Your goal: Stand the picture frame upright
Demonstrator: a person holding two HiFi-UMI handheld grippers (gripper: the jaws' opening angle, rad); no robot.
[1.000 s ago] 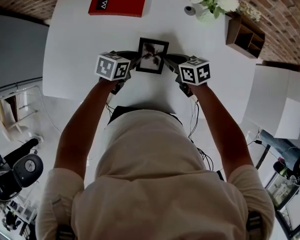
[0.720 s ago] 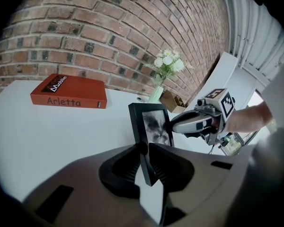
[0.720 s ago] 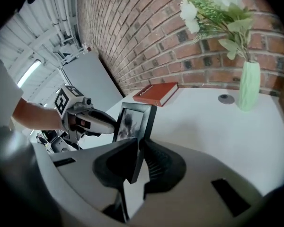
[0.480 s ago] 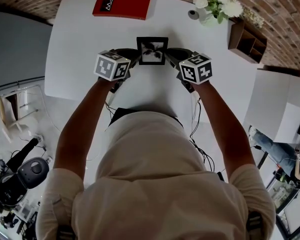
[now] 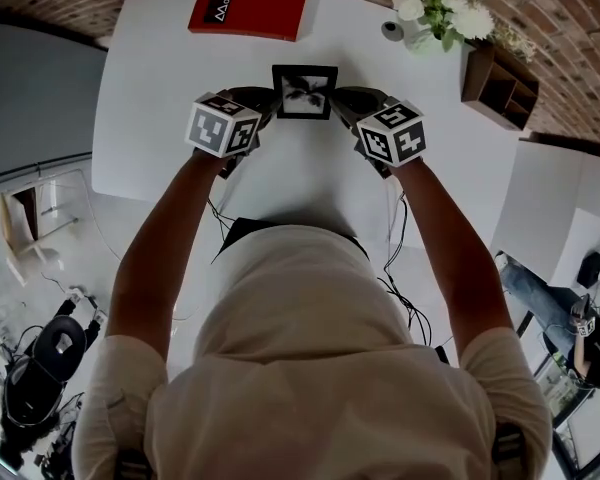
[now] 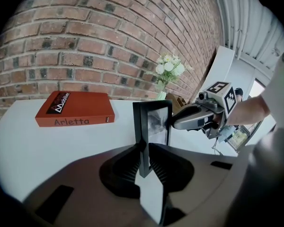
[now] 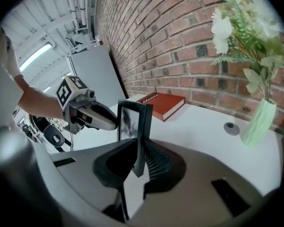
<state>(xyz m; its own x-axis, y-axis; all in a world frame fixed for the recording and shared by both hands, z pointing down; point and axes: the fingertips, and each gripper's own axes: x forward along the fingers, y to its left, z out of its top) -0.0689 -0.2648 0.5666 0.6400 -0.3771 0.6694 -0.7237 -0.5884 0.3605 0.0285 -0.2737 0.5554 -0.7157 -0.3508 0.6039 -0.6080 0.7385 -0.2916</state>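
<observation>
A small black picture frame with a dark floral print stands nearly upright above the white table, held at both side edges. My left gripper is shut on the frame's left edge. My right gripper is shut on the frame's right edge. In the left gripper view the frame rises straight between the jaws, with the right gripper pinching its far side. In the right gripper view the left gripper meets the frame from the other side.
A red book lies at the table's far edge. A pale vase of white flowers and a small round disc sit at the far right. A wooden shelf box stands beside the table; a brick wall runs behind.
Both grippers have carried the frame farther from the person and tipped it from leaning back to nearly upright. Both holds are unchanged.
</observation>
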